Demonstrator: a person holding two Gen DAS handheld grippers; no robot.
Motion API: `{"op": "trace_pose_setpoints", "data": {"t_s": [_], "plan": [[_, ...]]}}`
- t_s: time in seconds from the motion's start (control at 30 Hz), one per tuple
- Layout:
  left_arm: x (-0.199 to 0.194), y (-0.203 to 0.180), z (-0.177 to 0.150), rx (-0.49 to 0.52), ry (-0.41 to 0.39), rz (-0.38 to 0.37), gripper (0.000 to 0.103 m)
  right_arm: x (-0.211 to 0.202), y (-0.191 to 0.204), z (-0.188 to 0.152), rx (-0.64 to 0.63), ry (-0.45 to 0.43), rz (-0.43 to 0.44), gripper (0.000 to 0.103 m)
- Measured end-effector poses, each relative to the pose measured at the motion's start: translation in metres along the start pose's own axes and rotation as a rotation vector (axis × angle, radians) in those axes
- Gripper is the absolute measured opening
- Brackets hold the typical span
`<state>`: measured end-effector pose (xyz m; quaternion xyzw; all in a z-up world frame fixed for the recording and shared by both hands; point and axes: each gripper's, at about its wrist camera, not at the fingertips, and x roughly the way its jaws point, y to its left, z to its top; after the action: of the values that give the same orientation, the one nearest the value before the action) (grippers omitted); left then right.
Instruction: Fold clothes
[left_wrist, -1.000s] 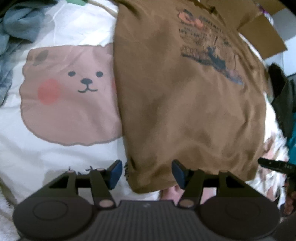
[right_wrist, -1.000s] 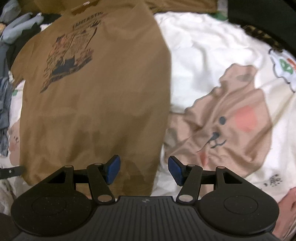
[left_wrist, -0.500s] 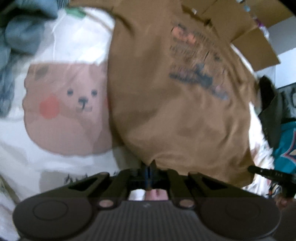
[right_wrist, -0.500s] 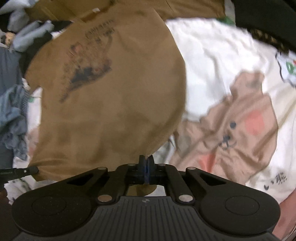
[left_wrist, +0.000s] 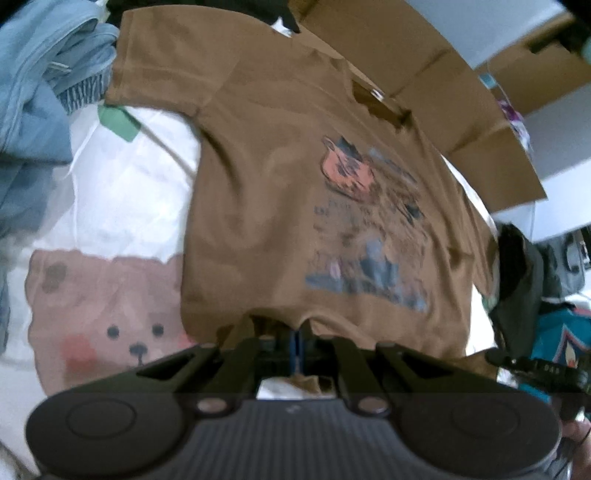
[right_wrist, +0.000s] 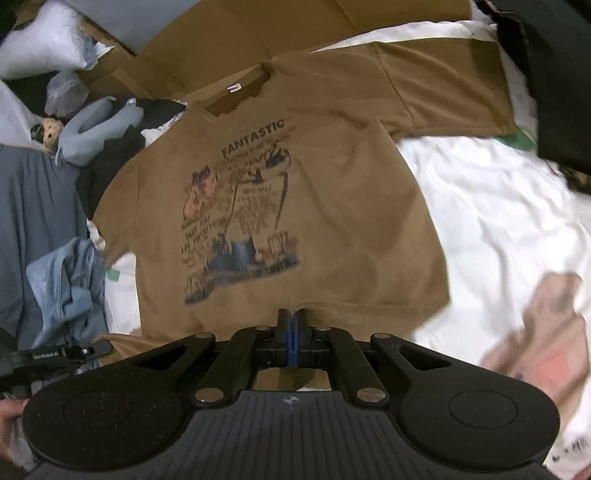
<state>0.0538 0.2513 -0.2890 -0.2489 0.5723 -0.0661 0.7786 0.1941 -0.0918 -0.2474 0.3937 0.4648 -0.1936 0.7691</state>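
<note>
A brown T-shirt (left_wrist: 280, 206) with a dark "FANTASTIC" print lies face up on a white bed cover, neck towards the far side; it also shows in the right wrist view (right_wrist: 332, 229). My left gripper (left_wrist: 296, 345) is shut on the shirt's bottom hem, which is lifted towards the print. My right gripper (right_wrist: 291, 338) is shut on the same hem further along. The hem fabric hangs between both pairs of jaws.
The white bed cover (left_wrist: 122, 192) has a pink bear print (left_wrist: 107, 317). Blue clothes (left_wrist: 33, 92) are piled at the left, dark and teal clothes (left_wrist: 532, 295) at the right. Flat cardboard (right_wrist: 221, 48) lies beyond the neck. Grey and denim clothes (right_wrist: 55, 258) lie beside the shirt.
Both grippers went from open around the hem to shut on it. They have lifted the hem and carried it towards the neck, so more of the shirt's upper part shows.
</note>
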Motion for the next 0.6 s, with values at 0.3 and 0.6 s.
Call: {"op": "trace_pose_setpoints", "data": {"t_s": [0.3, 0.6], "plan": [[0.037, 0.012, 0.043, -0.077, 0.003, 0.037, 0.002, 0.045, 0.004, 0.046, 0.021, 0.022, -0.031, 0.0], [0.039, 0.008, 0.065, -0.095, -0.037, 0.081, 0.044, 0.051, 0.007, 0.074, 0.063, -0.042, -0.053, 0.024]]}}
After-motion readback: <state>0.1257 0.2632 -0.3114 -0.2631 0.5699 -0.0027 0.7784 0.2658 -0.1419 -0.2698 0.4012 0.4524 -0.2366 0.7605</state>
